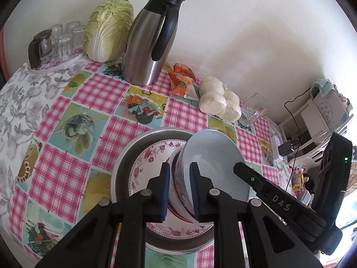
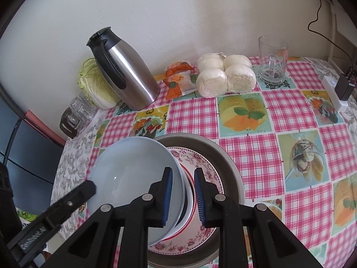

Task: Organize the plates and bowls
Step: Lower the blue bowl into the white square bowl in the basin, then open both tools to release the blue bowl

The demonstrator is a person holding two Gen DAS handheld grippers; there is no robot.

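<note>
A stack of nested bowls, pale blue inside with a floral and red-rimmed outside, hangs tilted over a floral plate that lies in a metal basin. My left gripper is shut on one side of the stack's rim, one pad inside and one outside. My right gripper is shut on the opposite rim of the same bowl stack. The plate and basin lie just beneath. Each gripper's finger shows in the other's view.
On the checked tablecloth at the back stand a steel thermos jug, a cabbage, a tray of glasses, orange packets, bagged buns and a glass mug. A power strip lies at the right edge.
</note>
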